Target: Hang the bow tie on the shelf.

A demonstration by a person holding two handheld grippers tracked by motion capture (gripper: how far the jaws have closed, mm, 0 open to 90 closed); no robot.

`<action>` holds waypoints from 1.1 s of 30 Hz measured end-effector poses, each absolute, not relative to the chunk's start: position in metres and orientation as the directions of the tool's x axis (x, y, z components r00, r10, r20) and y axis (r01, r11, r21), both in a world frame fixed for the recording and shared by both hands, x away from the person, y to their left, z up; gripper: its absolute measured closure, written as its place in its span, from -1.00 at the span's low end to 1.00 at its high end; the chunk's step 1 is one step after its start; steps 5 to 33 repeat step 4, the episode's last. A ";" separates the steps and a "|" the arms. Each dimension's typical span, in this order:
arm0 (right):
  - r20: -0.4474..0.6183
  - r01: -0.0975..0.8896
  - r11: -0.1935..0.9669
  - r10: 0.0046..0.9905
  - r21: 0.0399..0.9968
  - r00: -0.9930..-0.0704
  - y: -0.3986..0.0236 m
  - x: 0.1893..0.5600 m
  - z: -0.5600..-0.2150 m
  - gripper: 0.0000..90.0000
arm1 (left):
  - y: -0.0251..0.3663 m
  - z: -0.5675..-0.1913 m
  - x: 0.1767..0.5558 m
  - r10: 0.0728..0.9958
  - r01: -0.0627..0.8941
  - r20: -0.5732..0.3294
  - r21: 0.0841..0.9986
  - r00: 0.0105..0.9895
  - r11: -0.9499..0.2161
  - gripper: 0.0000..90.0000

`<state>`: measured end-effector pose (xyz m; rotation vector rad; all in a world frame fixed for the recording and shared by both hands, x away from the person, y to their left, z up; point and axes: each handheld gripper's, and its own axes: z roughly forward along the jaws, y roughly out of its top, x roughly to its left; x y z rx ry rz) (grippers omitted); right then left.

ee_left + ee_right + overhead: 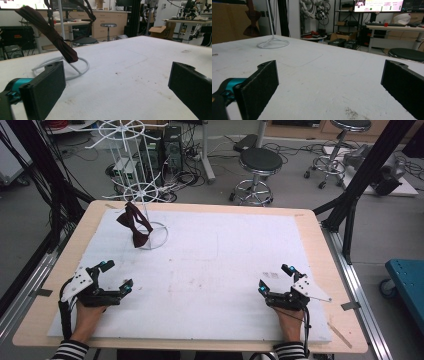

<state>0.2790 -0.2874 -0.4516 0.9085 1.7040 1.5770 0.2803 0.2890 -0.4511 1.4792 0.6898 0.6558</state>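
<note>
A dark red bow tie [134,224] hangs on a white wire rack [134,170] whose ring base [159,237] stands at the table's far left. In the left gripper view the bow tie [47,32] hangs just above the ring base [75,71], ahead of the jaws. My left gripper [117,276] rests open near the front left edge, nothing between its jaws. My right gripper [274,278] rests open at the front right, also holding nothing. In the right gripper view the bow tie [251,22] and the ring base [273,44] are far off at the upper left.
A white foam sheet [215,265] covers most of the wooden table [315,235]. Black frame posts [367,167] stand at the table's right and left sides. Stools [259,167], cables and equipment are on the floor beyond the far edge.
</note>
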 end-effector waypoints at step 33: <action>0.001 0.065 0.043 0.829 0.997 -0.560 -0.287 0.279 -0.452 -0.99 | 0.289 -0.452 0.280 0.755 0.023 -0.014 1.000 0.655 -0.001 -0.96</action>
